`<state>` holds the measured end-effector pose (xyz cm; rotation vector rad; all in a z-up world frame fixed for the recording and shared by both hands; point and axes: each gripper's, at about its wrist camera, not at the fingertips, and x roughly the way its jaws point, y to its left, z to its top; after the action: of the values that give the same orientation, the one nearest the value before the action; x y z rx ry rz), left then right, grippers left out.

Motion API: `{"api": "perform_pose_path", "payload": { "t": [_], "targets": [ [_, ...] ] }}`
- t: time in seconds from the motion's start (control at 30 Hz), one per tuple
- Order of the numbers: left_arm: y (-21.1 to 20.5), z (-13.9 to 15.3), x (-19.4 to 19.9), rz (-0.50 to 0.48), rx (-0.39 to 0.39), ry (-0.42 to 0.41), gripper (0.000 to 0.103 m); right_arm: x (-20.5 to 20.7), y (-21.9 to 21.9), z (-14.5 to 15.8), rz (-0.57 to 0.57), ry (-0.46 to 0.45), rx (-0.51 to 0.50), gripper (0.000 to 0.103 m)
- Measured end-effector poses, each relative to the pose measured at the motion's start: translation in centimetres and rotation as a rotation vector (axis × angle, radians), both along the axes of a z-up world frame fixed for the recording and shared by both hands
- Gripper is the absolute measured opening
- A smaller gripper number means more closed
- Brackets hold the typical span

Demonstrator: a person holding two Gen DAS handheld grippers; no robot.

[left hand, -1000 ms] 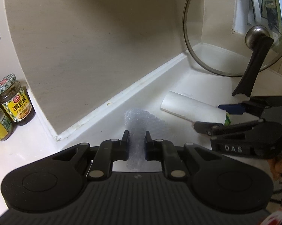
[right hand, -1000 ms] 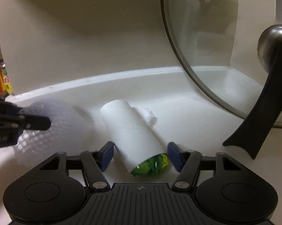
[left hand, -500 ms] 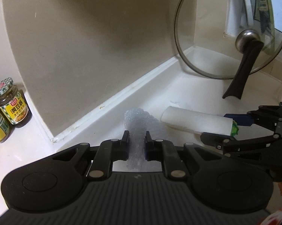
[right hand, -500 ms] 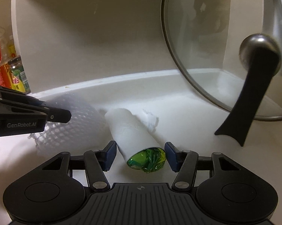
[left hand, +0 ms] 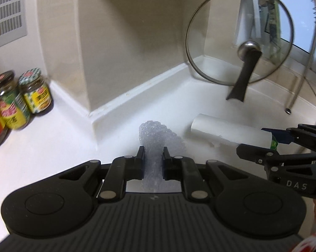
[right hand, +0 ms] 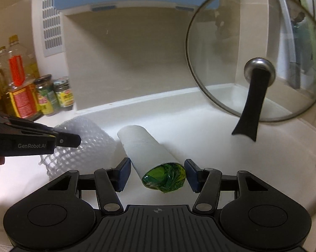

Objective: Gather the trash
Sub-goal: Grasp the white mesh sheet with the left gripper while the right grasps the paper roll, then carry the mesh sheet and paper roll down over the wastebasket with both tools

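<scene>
1. The white paper tube (right hand: 149,149) lies with its long axis running from the centre of the right wrist view down toward the camera, slightly to the right; its near end, stuffed with crumpled green plastic (right hand: 164,177), points at the lens; in the left wrist view the tube (left hand: 227,131) runs from centre right toward the right edge, green end rightmost.
2. The right gripper (right hand: 157,173) straddles the tube's near end; its jaws are closing with the tube between them; a narrow gap shows on each side, so the blue pads do not yet press on it.
3. The left gripper (left hand: 153,157) is clamped tight on a white foam net (left hand: 158,138); the net stands up between the jaws at centre frame; in the right wrist view the net (right hand: 88,138) sits at centre left, just beside the tube's far end.
4. The white counter (right hand: 200,138) is bare to the right of the tube as far as the glass lid (right hand: 256,58), which leans upright in the upper right corner, its black handle resting on the counter.
5. A raised white ledge runs behind both pieces; jars (right hand: 53,96) and bottles (right hand: 17,79) crowd the left edge.
</scene>
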<state>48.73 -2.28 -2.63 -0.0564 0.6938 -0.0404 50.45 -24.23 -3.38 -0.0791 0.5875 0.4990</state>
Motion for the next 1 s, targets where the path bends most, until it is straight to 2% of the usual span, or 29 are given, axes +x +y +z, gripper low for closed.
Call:
{"api": "perform_pose_path", "payload": {
  "t": [0.2, 0.53, 0.73, 1.0],
  "targets": [
    [1.5, 0.4, -5.4, -0.022, -0.025, 0.002, 0.013, -6.0, 1.1, 0.5, -0.039, 0.014, -0.015, 0.047],
    [3.9, -0.1, -12.4, -0.076, -0.034, 0.010, 0.013, -14.0, 3.0, -2.1, -0.148, 0.043, -0.080, 0.044],
    [4.6, -0.4, -14.6, -0.093, -0.061, 0.022, 0.013, -16.8, 3.2, -2.2, -0.199, 0.031, -0.066, 0.043],
    [4.7, 0.0, -16.0, -0.097, -0.081, 0.003, 0.013, -18.4, 3.1, -0.9, -0.206, -0.006, -0.066, 0.043]
  ]
}}
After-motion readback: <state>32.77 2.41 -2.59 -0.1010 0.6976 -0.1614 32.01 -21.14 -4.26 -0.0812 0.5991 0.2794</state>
